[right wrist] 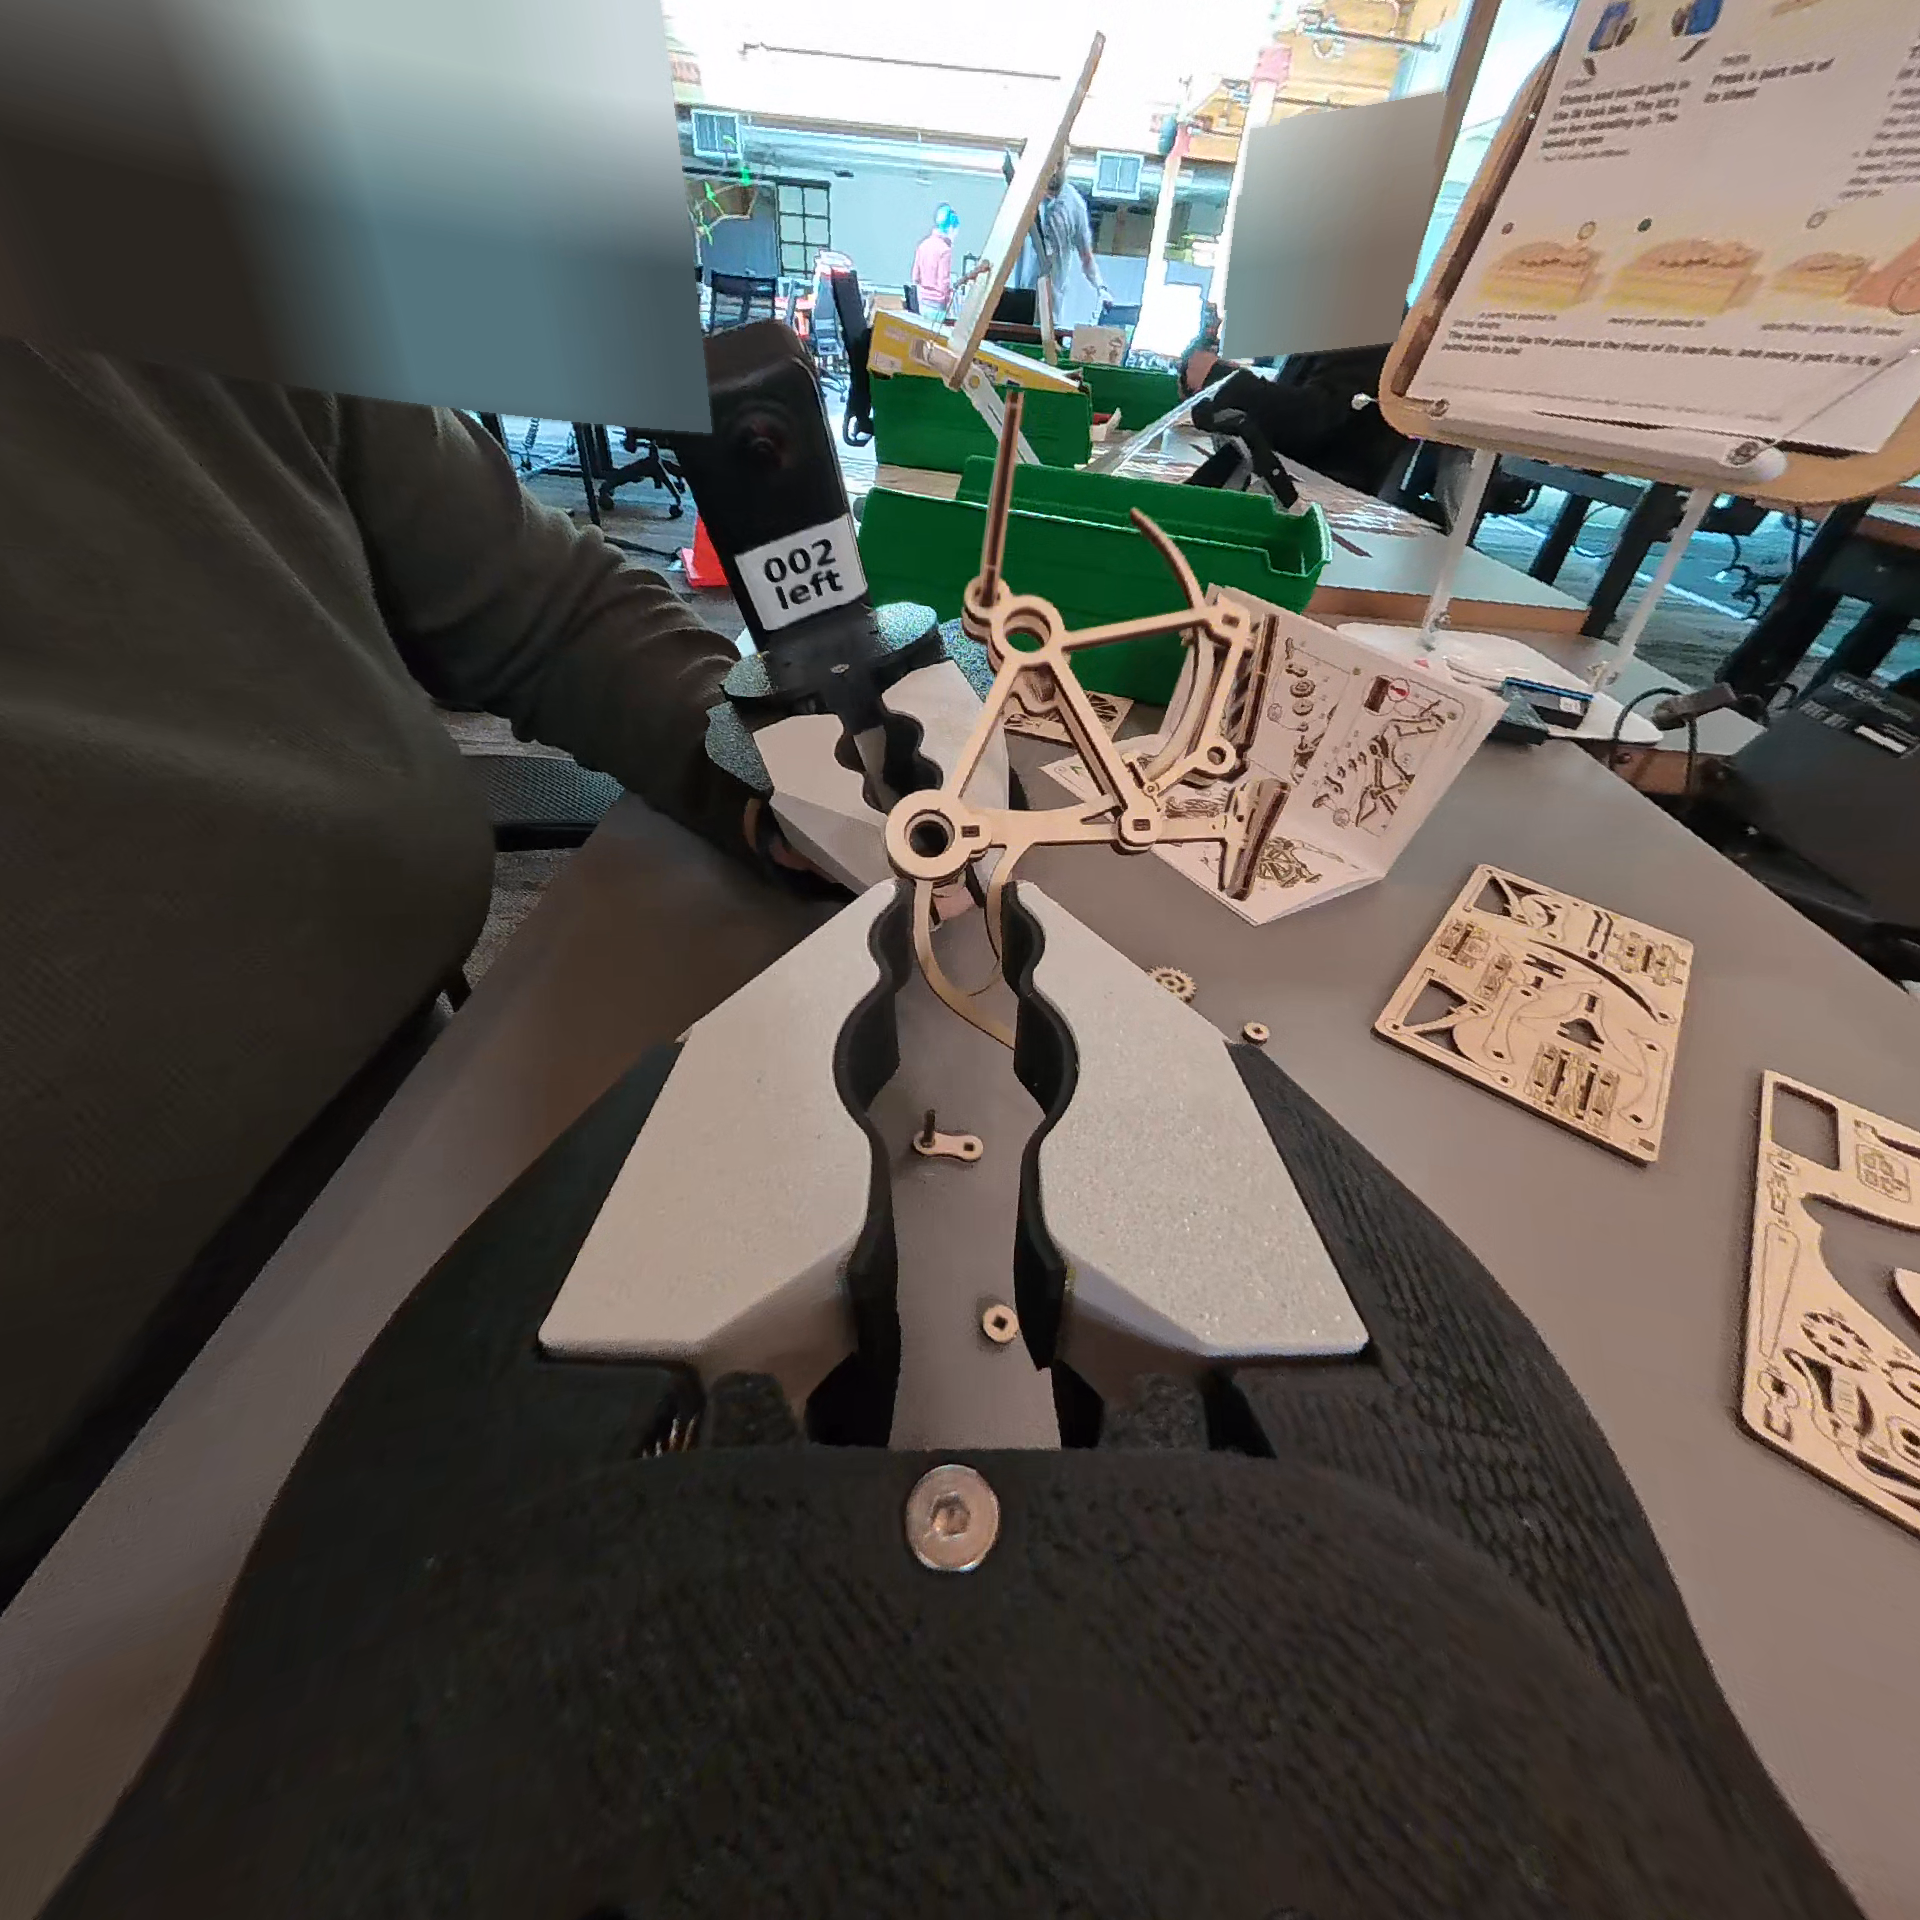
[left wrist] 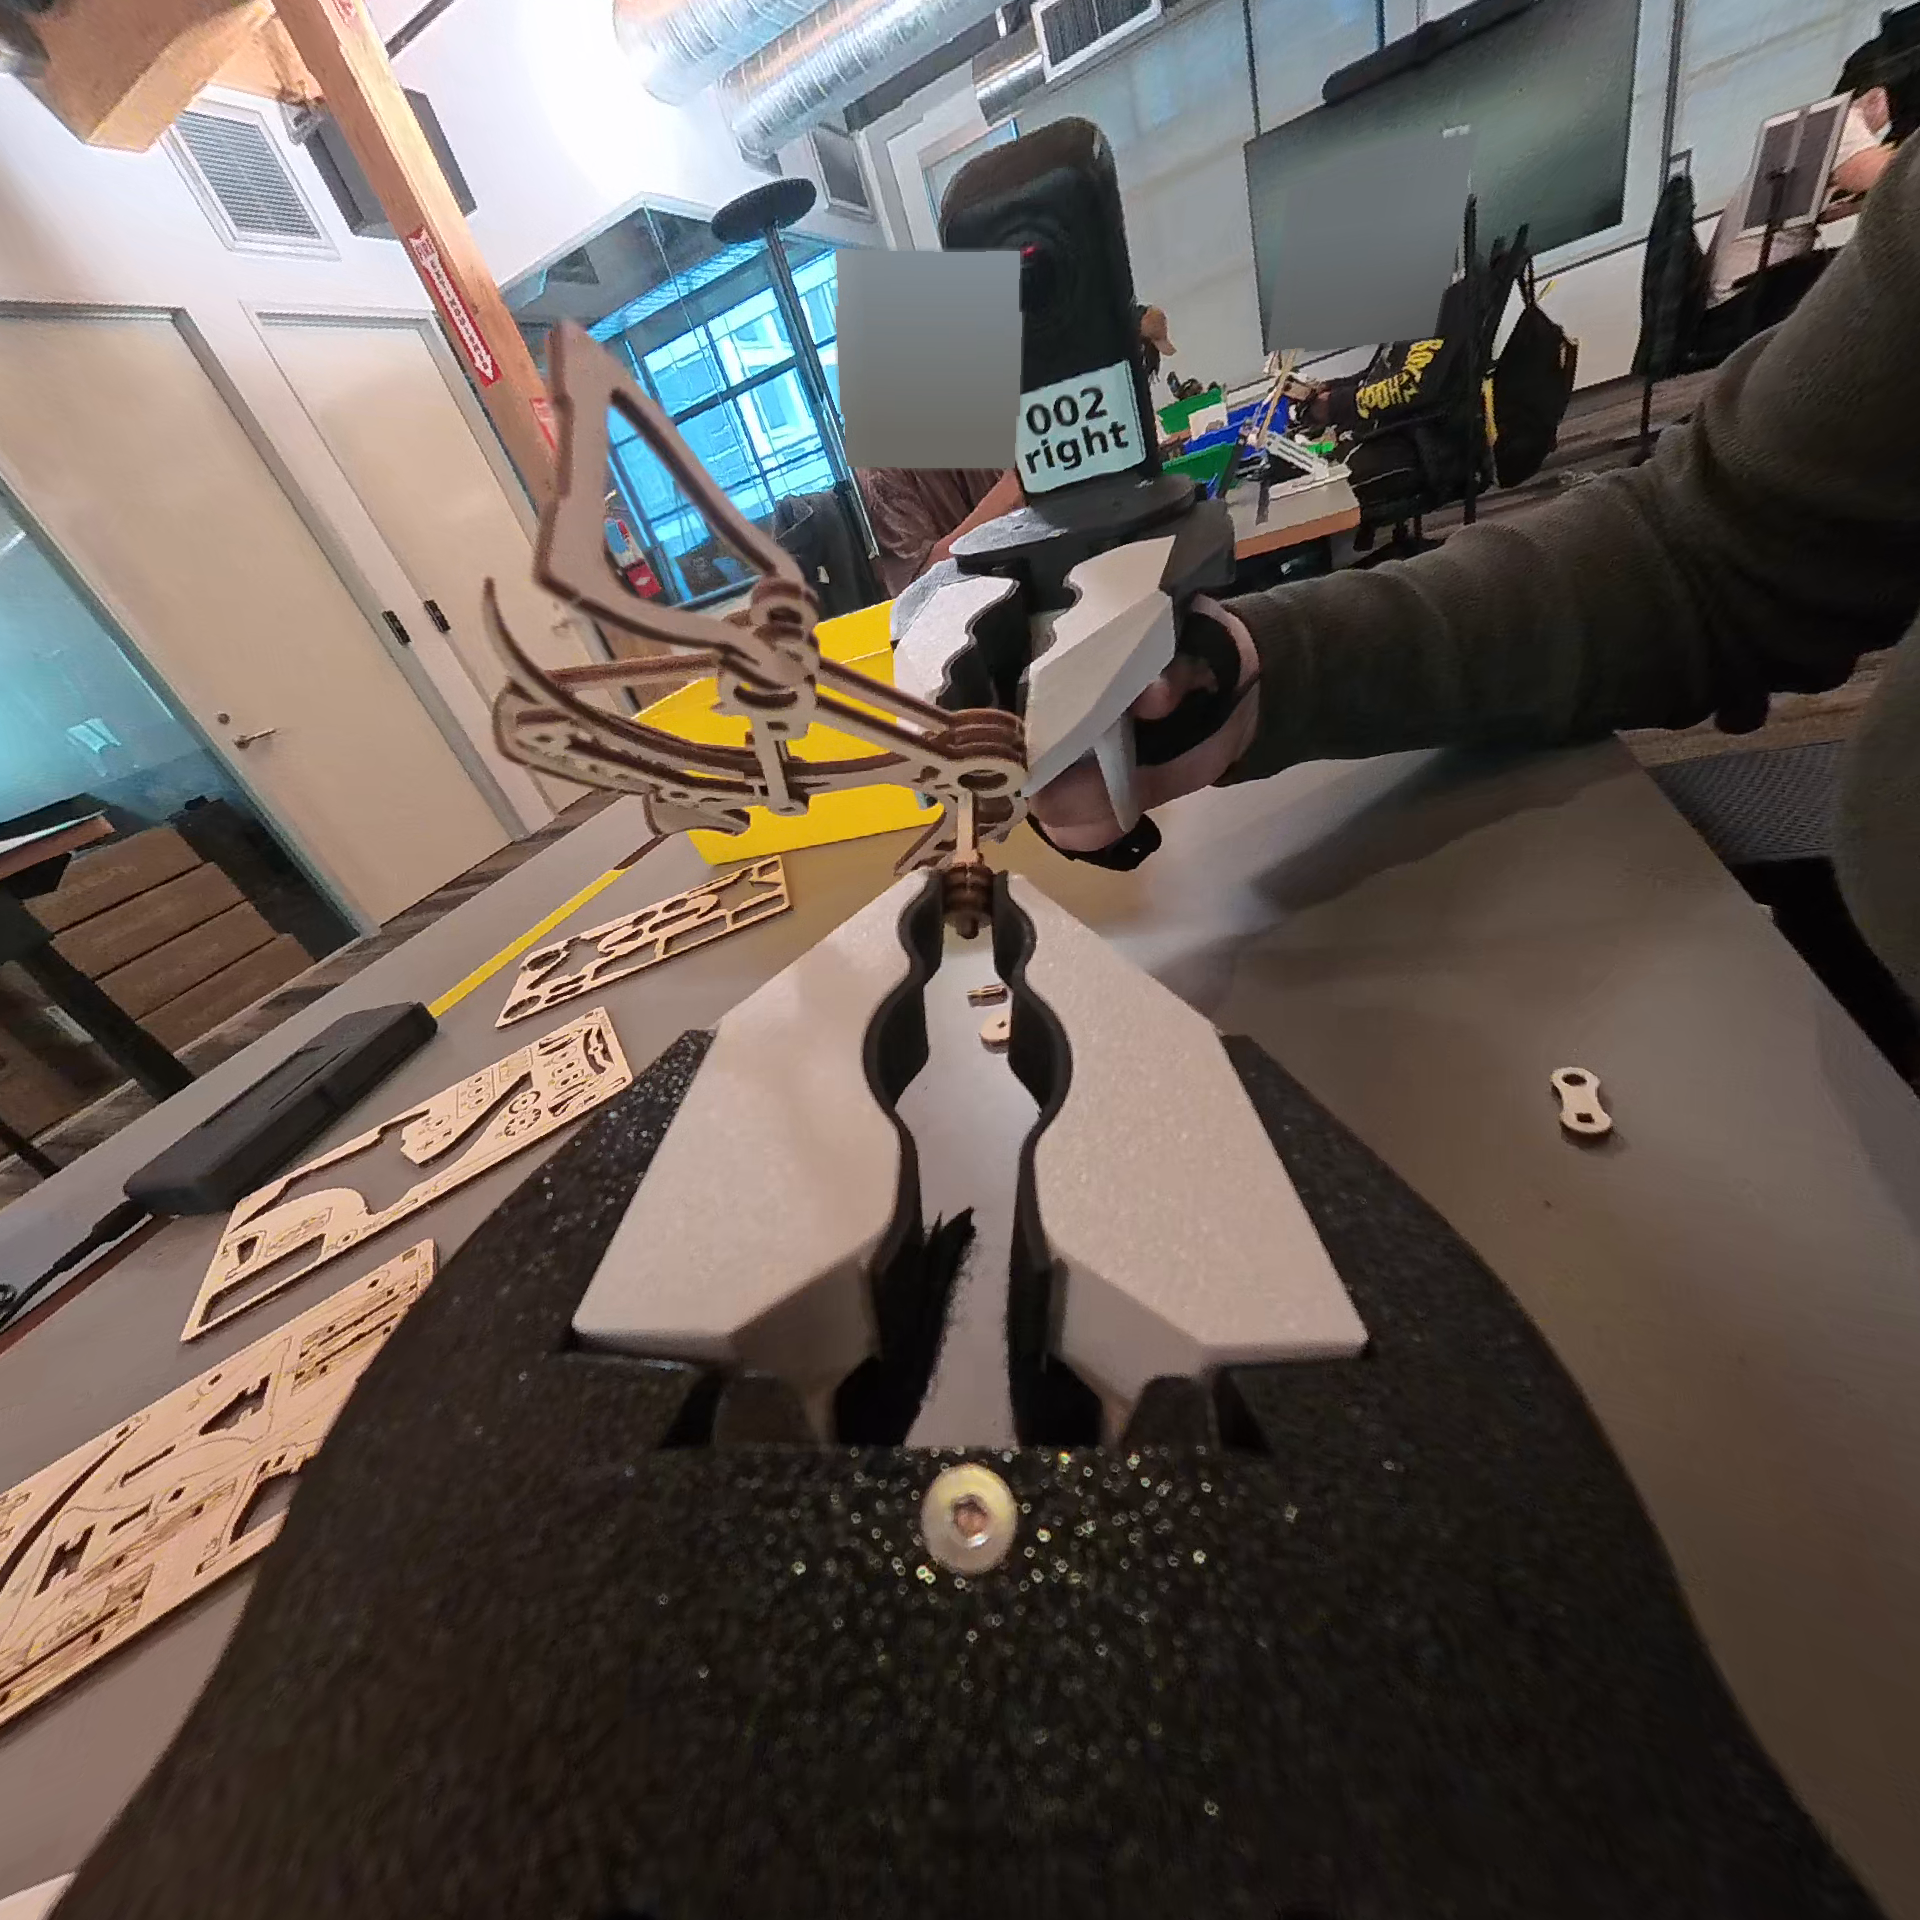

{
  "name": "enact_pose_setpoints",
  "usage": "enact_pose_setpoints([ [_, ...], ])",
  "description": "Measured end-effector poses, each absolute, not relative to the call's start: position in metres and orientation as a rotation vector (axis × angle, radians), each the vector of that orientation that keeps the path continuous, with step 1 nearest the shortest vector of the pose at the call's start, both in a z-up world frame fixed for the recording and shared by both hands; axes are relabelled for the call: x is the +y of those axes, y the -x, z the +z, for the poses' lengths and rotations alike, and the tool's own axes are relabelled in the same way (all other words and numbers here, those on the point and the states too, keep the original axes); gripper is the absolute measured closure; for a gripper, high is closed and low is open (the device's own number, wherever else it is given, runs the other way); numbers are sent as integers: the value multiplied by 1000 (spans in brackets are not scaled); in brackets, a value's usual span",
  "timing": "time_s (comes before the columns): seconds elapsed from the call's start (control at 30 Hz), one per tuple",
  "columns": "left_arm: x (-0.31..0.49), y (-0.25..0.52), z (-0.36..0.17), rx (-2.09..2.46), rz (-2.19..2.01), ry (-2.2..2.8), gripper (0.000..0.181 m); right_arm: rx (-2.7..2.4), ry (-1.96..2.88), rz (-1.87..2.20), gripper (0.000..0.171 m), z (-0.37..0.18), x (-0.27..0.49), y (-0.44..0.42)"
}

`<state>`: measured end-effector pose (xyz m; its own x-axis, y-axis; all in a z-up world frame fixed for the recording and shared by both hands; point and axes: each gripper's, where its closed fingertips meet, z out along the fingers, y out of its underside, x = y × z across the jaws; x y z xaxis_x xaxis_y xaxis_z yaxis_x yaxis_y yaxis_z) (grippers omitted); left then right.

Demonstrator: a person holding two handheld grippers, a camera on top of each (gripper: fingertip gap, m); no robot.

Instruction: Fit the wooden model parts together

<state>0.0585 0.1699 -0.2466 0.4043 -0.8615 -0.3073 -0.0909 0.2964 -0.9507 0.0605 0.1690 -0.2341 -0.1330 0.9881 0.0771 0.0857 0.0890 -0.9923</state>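
Holding the half-built wooden bicycle frame [left wrist: 769, 707] in the air between them, both tools are clamped on it: the left gripper [left wrist: 968, 902] pinches a small stacked hub under the frame's near joint, and the right gripper [right wrist: 961, 914] grips just below the ringed joint. The frame's long axis runs away to the left of the left gripper, well above the grey table [left wrist: 1455, 1039]. A loose link piece [left wrist: 1581, 1103] lies nearer the left tool, probably next.

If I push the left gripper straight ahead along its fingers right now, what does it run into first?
The left gripper is already pinching a small stacked hub of the wooden model, so it would drive into that frame; right behind it sits the right gripper. Depth is hard to judge.
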Motion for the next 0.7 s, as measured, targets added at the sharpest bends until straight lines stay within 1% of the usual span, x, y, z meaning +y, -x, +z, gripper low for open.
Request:
enact_pose_setpoints([
  [0.1,164,-59,-244,1056,-702,1134,175,-1427,1157,1181,156,-237,170,-61],
  [0.2,166,-61,-247,1067,-670,1155,174,-1439,1166,1222,156,-240,167,-60],
  [0.43,168,-63,-253,1107,-613,1174,175,-1480,1195,1143,156,-251,170,-57],
  [0.7,190,-66,-278,1197,-435,1320,174,-1562,1328,987,153,-284,186,-57],
])
